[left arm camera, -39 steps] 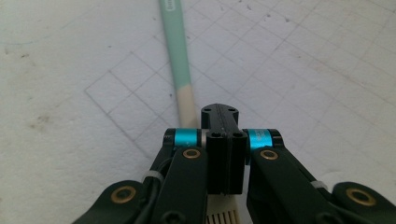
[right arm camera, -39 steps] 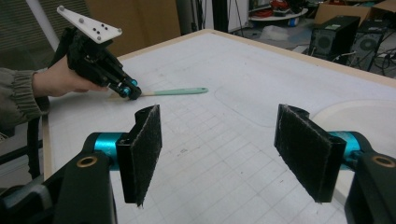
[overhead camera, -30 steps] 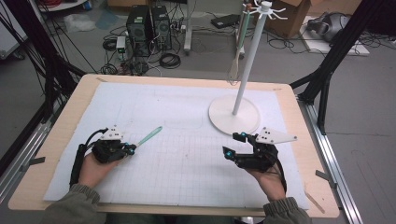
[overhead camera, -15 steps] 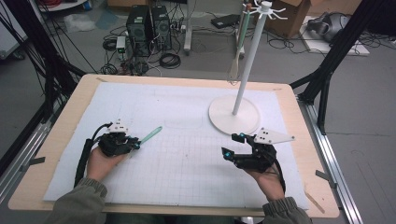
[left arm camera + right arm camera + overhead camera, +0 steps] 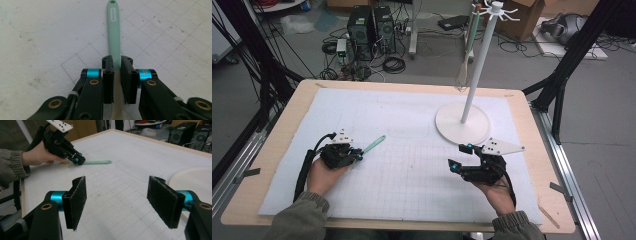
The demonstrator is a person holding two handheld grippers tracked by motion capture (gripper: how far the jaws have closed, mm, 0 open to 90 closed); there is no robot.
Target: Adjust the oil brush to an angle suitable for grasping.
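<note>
A mint-green spatula (image 5: 374, 144) lies flat on the white grid mat, its handle pointing up and to the right. My left gripper (image 5: 357, 154) is low on the mat at the left. Its jaws have just been closing with the spatula (image 5: 113, 32) between them, and the left gripper (image 5: 116, 62) pads now press the handle from both sides. My right gripper (image 5: 460, 156) rests at the right of the mat, open, with nothing between the wide-apart pads (image 5: 77, 200). From there I see the left gripper (image 5: 78, 160) and the spatula (image 5: 97, 162) farther off.
A white stand with a round base (image 5: 452, 125) and a tall pole (image 5: 477, 65) sits at the back right of the mat. Another utensil (image 5: 464, 60) hangs from its top hooks. The wooden table edge (image 5: 277, 145) frames the mat.
My left gripper has shifted slightly at the spatula's near end. The spatula lies where it was. My right gripper has not moved.
</note>
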